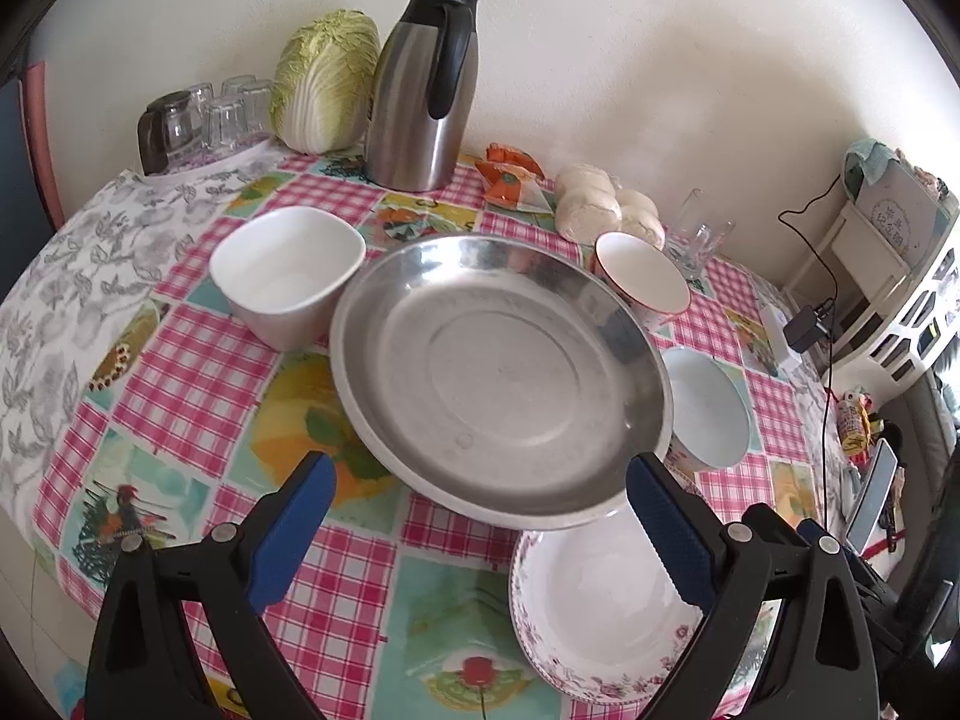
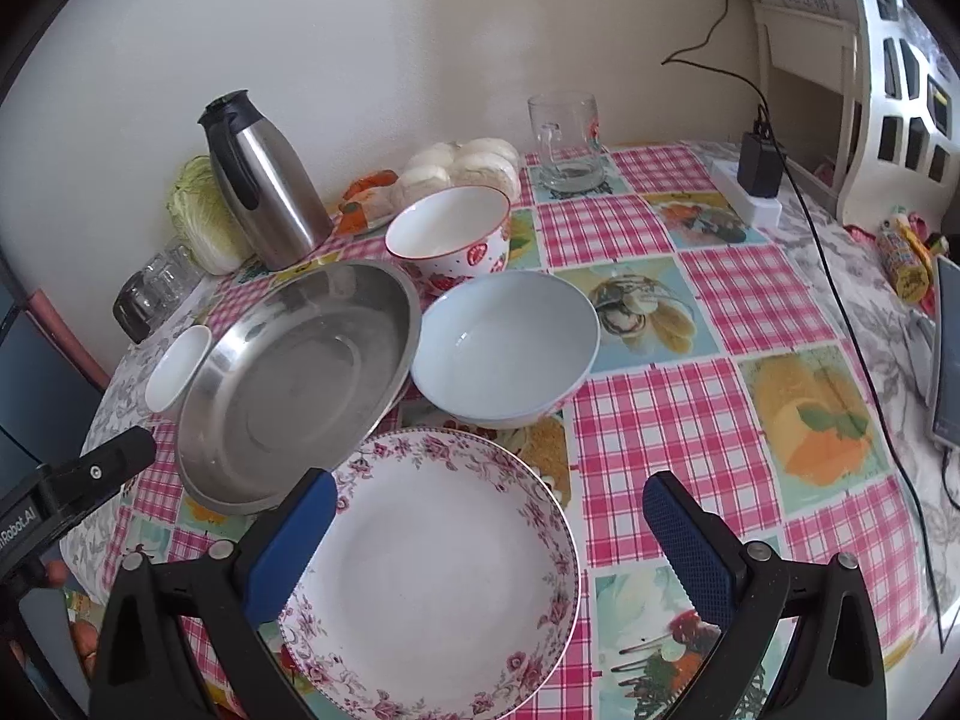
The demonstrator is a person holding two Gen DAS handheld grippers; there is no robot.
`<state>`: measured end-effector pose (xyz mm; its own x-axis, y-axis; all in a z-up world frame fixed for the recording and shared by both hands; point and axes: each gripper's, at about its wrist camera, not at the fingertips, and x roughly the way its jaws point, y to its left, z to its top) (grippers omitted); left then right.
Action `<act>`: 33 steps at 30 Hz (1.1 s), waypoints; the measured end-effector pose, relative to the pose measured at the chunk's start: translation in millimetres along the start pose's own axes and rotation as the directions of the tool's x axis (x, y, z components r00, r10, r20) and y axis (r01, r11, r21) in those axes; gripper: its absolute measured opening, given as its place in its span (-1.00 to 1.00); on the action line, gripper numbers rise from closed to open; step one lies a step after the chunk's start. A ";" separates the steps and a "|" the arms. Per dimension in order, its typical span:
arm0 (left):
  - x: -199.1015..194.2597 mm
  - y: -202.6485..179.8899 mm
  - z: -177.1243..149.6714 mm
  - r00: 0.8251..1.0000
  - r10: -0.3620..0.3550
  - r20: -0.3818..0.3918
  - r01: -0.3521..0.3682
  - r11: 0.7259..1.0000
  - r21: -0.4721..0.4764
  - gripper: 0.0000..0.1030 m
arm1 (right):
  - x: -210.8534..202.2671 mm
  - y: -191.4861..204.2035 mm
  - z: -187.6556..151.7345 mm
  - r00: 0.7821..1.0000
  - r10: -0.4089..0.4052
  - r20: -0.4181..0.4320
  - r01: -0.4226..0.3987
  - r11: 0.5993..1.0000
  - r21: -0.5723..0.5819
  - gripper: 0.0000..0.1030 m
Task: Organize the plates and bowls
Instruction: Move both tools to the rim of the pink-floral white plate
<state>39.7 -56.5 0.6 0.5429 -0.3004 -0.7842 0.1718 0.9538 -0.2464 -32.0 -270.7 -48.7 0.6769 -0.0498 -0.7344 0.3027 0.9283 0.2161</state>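
A steel plate [image 1: 501,378] lies mid-table, its near edge resting on a floral-rimmed white plate [image 1: 594,606]. My left gripper [image 1: 480,498] is open just before the steel plate's near rim. A white square bowl [image 1: 288,276] stands at left, a red-rimmed bowl [image 1: 645,279] behind, a pale blue bowl [image 1: 708,408] at right. In the right wrist view my right gripper [image 2: 489,510] is open over the floral plate [image 2: 438,570]. The steel plate [image 2: 300,384], blue bowl [image 2: 507,348], red-patterned bowl [image 2: 450,234] and white bowl [image 2: 177,366] lie beyond.
A steel thermos [image 1: 423,90], cabbage [image 1: 327,81], glasses [image 1: 204,120], buns [image 1: 600,204] and a snack packet [image 1: 510,177] line the wall. A glass mug [image 2: 564,141], power strip with charger [image 2: 756,180] and phone [image 2: 948,354] are at right. The checked tablecloth [image 2: 720,408] shows beside the plates.
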 end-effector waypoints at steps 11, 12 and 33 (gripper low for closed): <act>20.7 -15.4 -17.5 0.989 0.047 -0.142 -0.040 0.998 0.051 0.90 | 28.4 -22.3 -14.7 0.992 -0.019 -0.128 0.027 0.998 0.065 1.00; 21.4 -16.7 -18.2 0.987 0.053 -0.150 -0.045 0.997 0.056 0.90 | 30.4 -23.0 -15.5 0.990 -0.018 -0.137 0.028 0.997 0.068 1.00; 74.5 -22.2 -37.5 0.928 0.030 -0.371 -0.018 0.999 0.035 0.51 | 66.7 -36.2 -29.5 0.968 -0.017 -0.251 0.048 0.992 0.116 -0.01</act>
<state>45.5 -100.0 -73.7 0.2043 -0.2501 -0.9464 0.1908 0.9584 -0.2121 -17.6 -296.7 -124.5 0.4812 0.0285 -0.8762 0.4104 0.8759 0.2538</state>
